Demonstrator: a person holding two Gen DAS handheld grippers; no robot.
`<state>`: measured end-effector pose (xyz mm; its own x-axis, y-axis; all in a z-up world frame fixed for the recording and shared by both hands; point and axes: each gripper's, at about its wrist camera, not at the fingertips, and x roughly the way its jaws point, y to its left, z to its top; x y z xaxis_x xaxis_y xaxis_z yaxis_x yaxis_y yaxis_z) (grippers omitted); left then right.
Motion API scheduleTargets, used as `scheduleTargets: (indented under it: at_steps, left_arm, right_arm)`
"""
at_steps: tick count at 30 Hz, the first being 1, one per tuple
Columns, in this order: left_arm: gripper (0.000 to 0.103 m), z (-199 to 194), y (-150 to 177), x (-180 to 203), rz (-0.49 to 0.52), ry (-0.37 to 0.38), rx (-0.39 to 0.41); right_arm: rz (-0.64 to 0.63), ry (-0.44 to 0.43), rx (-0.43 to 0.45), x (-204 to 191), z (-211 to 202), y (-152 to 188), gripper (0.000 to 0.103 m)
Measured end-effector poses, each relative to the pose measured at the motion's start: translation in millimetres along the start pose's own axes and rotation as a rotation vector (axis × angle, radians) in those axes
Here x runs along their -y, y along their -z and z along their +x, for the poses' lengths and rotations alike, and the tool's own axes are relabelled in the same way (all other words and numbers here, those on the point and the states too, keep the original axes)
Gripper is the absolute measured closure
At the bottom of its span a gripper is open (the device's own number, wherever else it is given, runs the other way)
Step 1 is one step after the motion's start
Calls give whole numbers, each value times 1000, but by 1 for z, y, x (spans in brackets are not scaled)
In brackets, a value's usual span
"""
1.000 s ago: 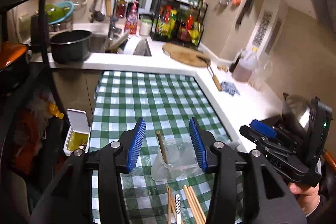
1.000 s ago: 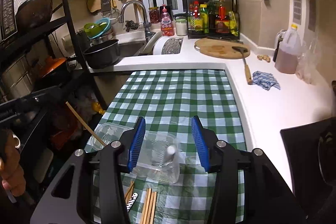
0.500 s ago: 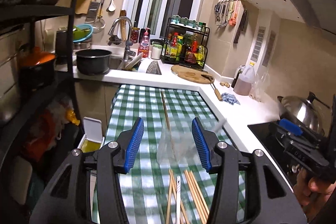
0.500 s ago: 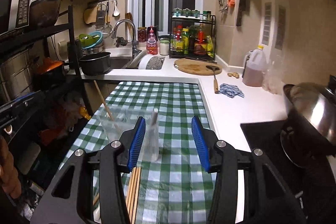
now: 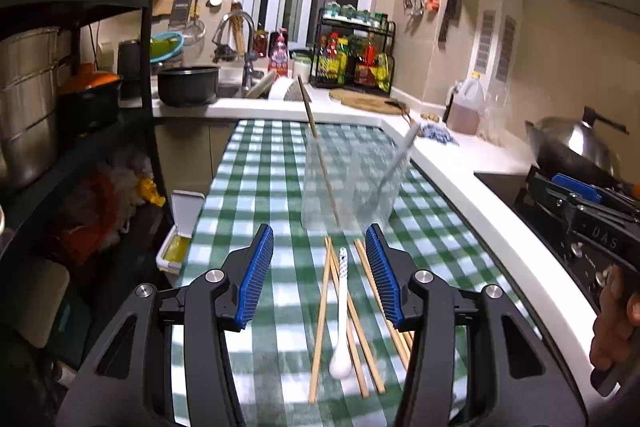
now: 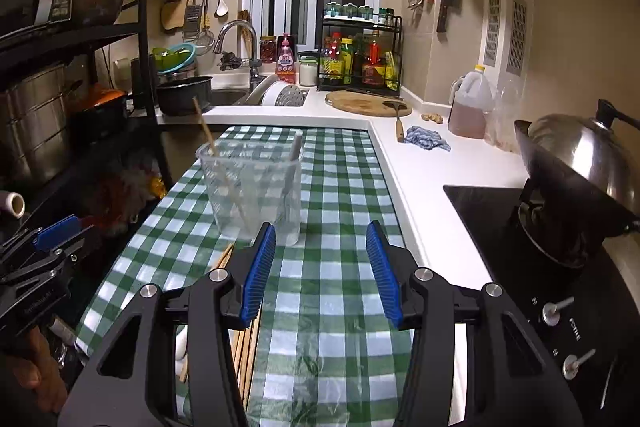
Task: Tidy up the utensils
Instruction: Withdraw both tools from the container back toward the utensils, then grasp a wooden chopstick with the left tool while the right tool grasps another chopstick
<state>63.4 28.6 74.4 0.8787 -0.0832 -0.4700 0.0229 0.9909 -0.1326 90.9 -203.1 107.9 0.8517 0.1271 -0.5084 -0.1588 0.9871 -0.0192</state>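
Observation:
A clear plastic cup (image 5: 348, 183) (image 6: 252, 187) stands on the green-check tablecloth (image 5: 260, 187) with one wooden chopstick (image 5: 316, 147) (image 6: 216, 155) and a spoon handle (image 5: 396, 163) (image 6: 295, 147) leaning in it. Nearer the camera, several loose chopsticks (image 5: 320, 327) (image 6: 248, 343) and a white spoon (image 5: 342, 323) lie on the cloth. My left gripper (image 5: 319, 231) hangs open above them, nothing between its blue pads. My right gripper (image 6: 321, 227) is open and empty too, just right of the cup. Each gripper shows at the edge of the other's view (image 5: 576, 203) (image 6: 52, 239).
A black shelf rack (image 5: 80, 107) with pots lines the left side. On the right are a white counter (image 6: 440, 163), a black hob (image 6: 500, 227) and a lidded wok (image 6: 580, 163). Sink, black pot (image 6: 184, 95), spice rack, cutting board (image 6: 368, 103) and oil jug (image 6: 470, 107) stand at the back.
Both grippers have drawn back from the cup and sunk a little; the cup now stands beyond their fingertips. The loose chopsticks and white spoon have come into fuller view under the left gripper.

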Motion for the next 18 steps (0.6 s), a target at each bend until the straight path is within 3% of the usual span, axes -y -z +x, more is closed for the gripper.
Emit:
scheduleTargets:
  at_steps: [11, 12, 15, 17, 18]
  left_arm:
    - [56, -4, 23, 2, 12, -7, -23]
    - [58, -4, 25, 1, 10, -6, -24]
    - [65, -3, 32, -3, -4, -4, -31]
    - [75, -1, 36, -5, -10, 0, -43]
    - [78, -1, 38, -8, -12, 11, -50]
  right_arm:
    - [44, -79, -47, 0, 10, 50, 56]
    - [48, -97, -52, -1, 12, 54, 60]
    - [50, -141, -61, -3, 16, 59, 87]
    - [59, -185, -73, -3, 20, 62, 98]
    - [57, -188, -71, -4, 21, 63, 98]
